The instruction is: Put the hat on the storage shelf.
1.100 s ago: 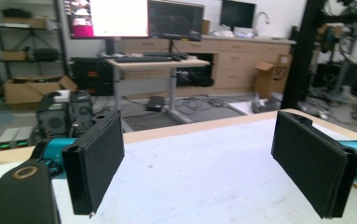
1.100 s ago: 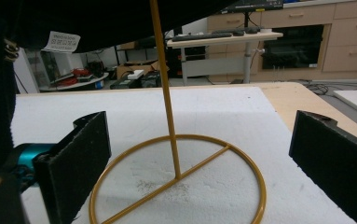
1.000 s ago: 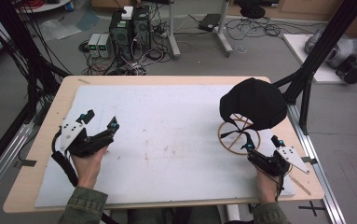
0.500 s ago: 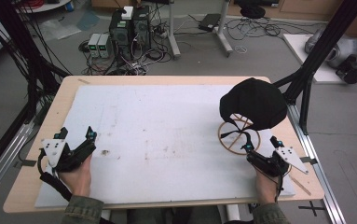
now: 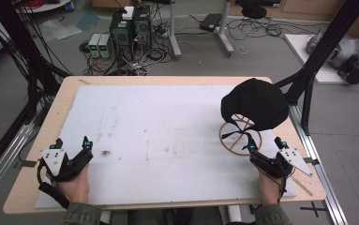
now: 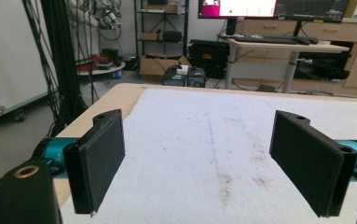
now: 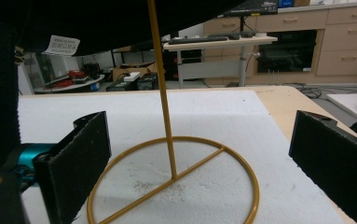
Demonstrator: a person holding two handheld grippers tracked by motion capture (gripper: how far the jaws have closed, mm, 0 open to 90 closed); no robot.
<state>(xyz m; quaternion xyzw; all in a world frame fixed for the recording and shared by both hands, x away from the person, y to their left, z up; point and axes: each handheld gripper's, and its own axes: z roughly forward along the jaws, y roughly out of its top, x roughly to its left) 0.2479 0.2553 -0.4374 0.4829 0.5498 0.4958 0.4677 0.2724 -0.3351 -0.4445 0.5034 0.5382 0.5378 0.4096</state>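
We hold the right tool (image 5: 264, 149) spread just short of the upright gold stand (image 7: 171, 177) under the black hat (image 5: 254, 103), nearer than the spread left tool (image 5: 71, 145).

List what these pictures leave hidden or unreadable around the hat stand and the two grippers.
- Top of the gold stand: in the right gripper view the black hat covers its upper end.
- White tag under the hat: print too small to read.
- Hat's left side: cut off by the right gripper view's edge.
- Left gripper: the hand hides its grip in the high view.
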